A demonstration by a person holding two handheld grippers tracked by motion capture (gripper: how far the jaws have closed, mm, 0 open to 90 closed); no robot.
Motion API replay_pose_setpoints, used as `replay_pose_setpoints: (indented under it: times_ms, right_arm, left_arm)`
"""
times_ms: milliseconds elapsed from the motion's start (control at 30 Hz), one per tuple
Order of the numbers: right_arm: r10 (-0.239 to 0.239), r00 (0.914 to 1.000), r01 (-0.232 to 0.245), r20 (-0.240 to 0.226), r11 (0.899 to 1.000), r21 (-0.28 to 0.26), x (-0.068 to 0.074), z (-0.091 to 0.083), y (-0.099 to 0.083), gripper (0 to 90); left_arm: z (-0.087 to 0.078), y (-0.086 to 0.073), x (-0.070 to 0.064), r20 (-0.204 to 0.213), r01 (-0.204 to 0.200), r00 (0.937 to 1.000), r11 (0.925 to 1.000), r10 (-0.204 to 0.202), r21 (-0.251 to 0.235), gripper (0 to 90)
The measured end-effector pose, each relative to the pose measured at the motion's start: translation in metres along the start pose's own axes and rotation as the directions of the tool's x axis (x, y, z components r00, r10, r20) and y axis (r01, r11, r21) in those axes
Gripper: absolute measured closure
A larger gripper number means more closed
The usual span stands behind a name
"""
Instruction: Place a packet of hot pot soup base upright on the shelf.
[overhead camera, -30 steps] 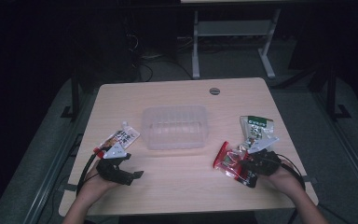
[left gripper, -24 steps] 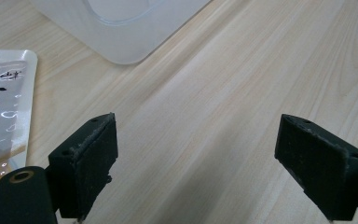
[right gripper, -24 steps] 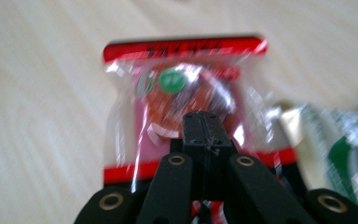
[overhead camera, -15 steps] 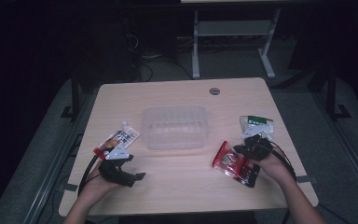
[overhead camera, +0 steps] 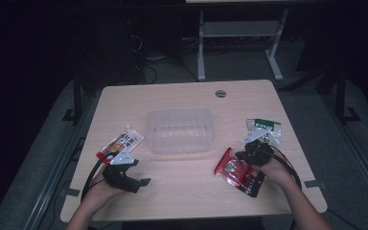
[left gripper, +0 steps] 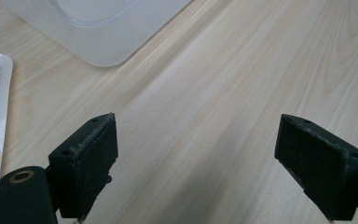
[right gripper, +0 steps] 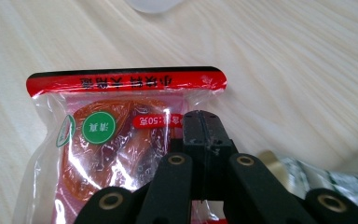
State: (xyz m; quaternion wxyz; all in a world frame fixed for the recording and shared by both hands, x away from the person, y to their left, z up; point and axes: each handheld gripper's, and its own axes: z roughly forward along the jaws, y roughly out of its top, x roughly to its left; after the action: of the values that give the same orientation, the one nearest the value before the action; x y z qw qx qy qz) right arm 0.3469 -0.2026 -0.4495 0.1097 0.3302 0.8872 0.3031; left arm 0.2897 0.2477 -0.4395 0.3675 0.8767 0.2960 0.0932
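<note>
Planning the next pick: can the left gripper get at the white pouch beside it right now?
Probably yes: the left gripper is open, and the white pouch lies flat just ahead with bare table between.

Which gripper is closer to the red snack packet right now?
Right. The right gripper sits over the red snack packet with its jaws together. The left gripper is across the table, open over bare wood by the clear tub.
</note>
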Motion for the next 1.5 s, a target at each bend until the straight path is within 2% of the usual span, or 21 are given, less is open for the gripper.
replay_pose_setpoints:
  times_ms: [67,133,267,500,633,767,833,1000,1100,1133,1200,1367,1400,1433,1500]
  right_arm:
    - [-0.005,0.9999,0.005,-0.009,1.0,0.002,0.002,0.001,0.001,89.9]
    - [-0.031,0.9993,0.031,-0.022,1.0,0.0,0.008,0.004,0.005,89.9]
    - [-0.043,0.9975,0.043,-0.055,0.999,-0.007,0.016,0.009,0.011,89.9]
    - [-0.073,0.9909,0.07,-0.113,0.997,-0.024,0.028,0.02,0.023,90.0]
    - [-0.083,0.9879,0.08,-0.131,0.996,-0.026,0.034,0.024,0.028,90.0]
    - [-0.093,0.9823,0.088,-0.162,0.995,-0.037,0.042,0.03,0.035,90.0]
    - [-0.096,0.9763,0.091,-0.194,0.995,-0.037,0.048,0.035,0.04,90.0]
    - [-0.159,0.9652,0.153,-0.208,0.987,-0.045,0.06,0.045,0.052,90.0]
    - [-0.171,0.9614,0.165,-0.216,0.985,-0.046,0.067,0.048,0.057,90.0]
    - [-0.186,0.958,0.18,-0.219,0.983,-0.046,0.072,0.05,0.061,90.0]
    - [-0.206,0.9547,0.199,-0.215,0.979,-0.052,0.076,0.05,0.063,90.0]
    - [-0.19,0.9574,0.182,-0.218,0.982,-0.056,0.073,0.045,0.062,89.8]
    - [-0.175,0.9593,0.166,-0.222,0.984,-0.059,0.073,0.043,0.061,88.8]
    - [-0.179,0.9608,0.169,-0.211,0.983,-0.068,0.07,0.039,0.059,84.8]
    - [-0.156,0.9655,0.142,-0.209,0.987,-0.079,0.068,0.034,0.058,79.9]
  left_arm:
    - [0.0,0.0,0.0,0.0,0.001,1.0,1.0,-0.001,0.0,12.9]
    - [0.0,0.0,0.0,0.001,-0.002,1.0,1.0,0.002,-0.001,12.9]
    - [0.001,0.0,-0.001,0.005,-0.007,1.0,1.0,0.007,0.004,12.9]
    - [0.001,0.001,-0.003,0.013,-0.01,0.9999,0.9999,0.01,0.0,12.9]
    - [0.001,0.001,-0.003,0.016,-0.012,0.9998,0.9999,0.012,-0.001,12.9]
    - [0.002,0.001,-0.004,0.024,-0.015,0.9996,0.9999,0.015,-0.007,12.8]
    - [0.002,0.001,-0.005,0.028,-0.016,0.9995,0.9998,0.016,-0.009,12.8]
    - [0.002,0.003,-0.007,0.037,-0.018,0.9992,0.9998,0.018,-0.009,12.8]
    - [0.003,0.003,-0.008,0.042,-0.013,0.999,0.9997,0.014,-0.021,12.8]
    - [0.002,0.004,-0.009,0.045,-0.013,0.9989,0.9997,0.014,-0.022,12.8]
    - [0.002,0.005,-0.01,0.05,-0.011,0.9987,0.9994,0.012,-0.032,12.8]
    - [0.003,0.007,-0.013,0.068,-0.004,0.9977,0.9996,0.006,-0.026,13.3]
    - [0.004,0.008,-0.014,0.076,0.0,0.9971,0.9996,0.003,-0.03,13.3]
    - [0.005,0.009,-0.017,0.081,-0.001,0.9967,0.9996,0.004,-0.028,13.8]
    - [0.007,0.011,-0.019,0.09,-0.01,0.9959,0.9995,0.012,-0.029,14.5]
